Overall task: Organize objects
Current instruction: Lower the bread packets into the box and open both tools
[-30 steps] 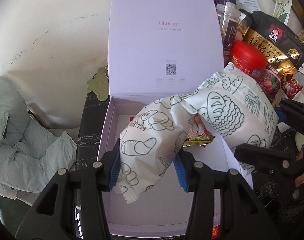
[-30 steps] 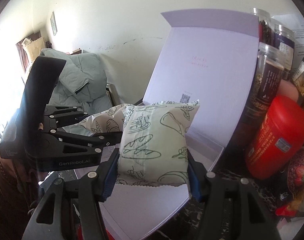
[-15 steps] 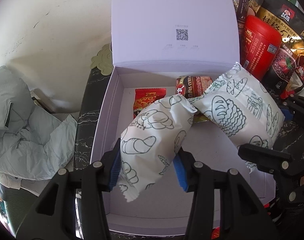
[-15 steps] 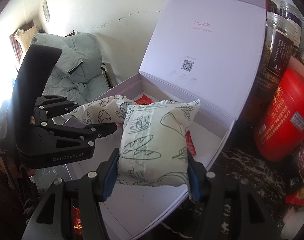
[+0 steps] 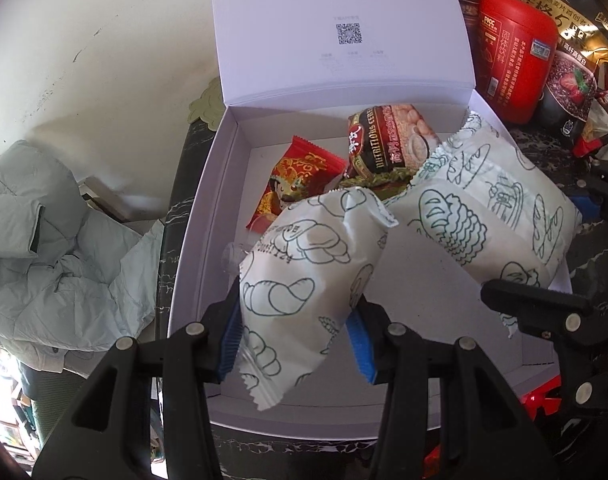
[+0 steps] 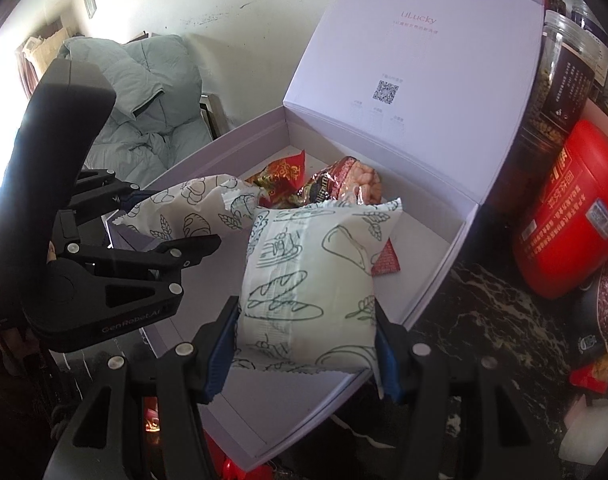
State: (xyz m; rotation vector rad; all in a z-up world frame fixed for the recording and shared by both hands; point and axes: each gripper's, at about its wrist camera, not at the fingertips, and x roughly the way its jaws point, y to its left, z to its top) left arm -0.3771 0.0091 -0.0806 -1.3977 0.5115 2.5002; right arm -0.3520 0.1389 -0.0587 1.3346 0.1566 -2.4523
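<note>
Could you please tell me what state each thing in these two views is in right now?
White box: lid open, upright.
Left claw: shut on a bread packet, sealed.
Right claw: shut on a second bread packet, sealed.
Red snack packet: lying in box.
Red canister: closed, upright.

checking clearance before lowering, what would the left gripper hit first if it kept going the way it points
Probably the red snack packet in the white box; the bread packet that the left gripper holds would touch first. Depth is unclear.
</note>
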